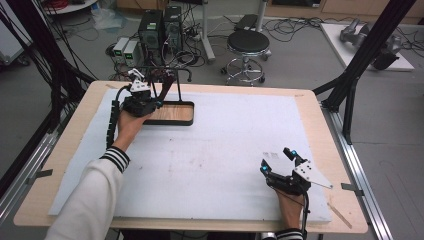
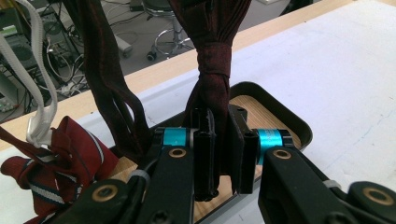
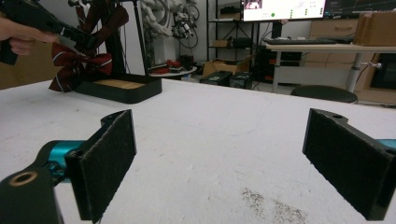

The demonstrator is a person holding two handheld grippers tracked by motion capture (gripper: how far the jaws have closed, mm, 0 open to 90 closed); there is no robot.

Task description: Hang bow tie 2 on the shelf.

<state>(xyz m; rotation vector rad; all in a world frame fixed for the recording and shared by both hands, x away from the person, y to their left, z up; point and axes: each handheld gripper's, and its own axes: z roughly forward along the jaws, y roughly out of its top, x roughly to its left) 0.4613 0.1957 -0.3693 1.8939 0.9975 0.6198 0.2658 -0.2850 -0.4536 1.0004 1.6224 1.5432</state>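
Holding on tight, my left gripper (image 2: 225,161) has its two black jaws pressed together on a dark red cloth tie (image 2: 212,74) that hangs down from above. The jaws pinch the tie just under the spot where a band of the same cloth is wrapped around it. In the high view my left gripper (image 1: 141,103) is at the far left part of the table, right at the left end of a black tray with a wooden bottom (image 1: 172,113). A thin black stand (image 1: 176,82) rises from that tray, and the tie hangs from it.

Beside the tie, another dark red strap (image 2: 105,70) hangs down too. A red bow with white and blue stripes (image 2: 65,158) sits low at the left, by the tray's edge, and a white cord (image 2: 39,79) hangs above it.

My right gripper (image 1: 280,167) rests on the white foam sheet (image 1: 220,150) near the front right corner, well away from the tray. Its jaws are spread wide apart and nothing is between them. From the right gripper view I can see the tray (image 3: 122,89) far off, with the striped bow (image 3: 74,65) beside it.
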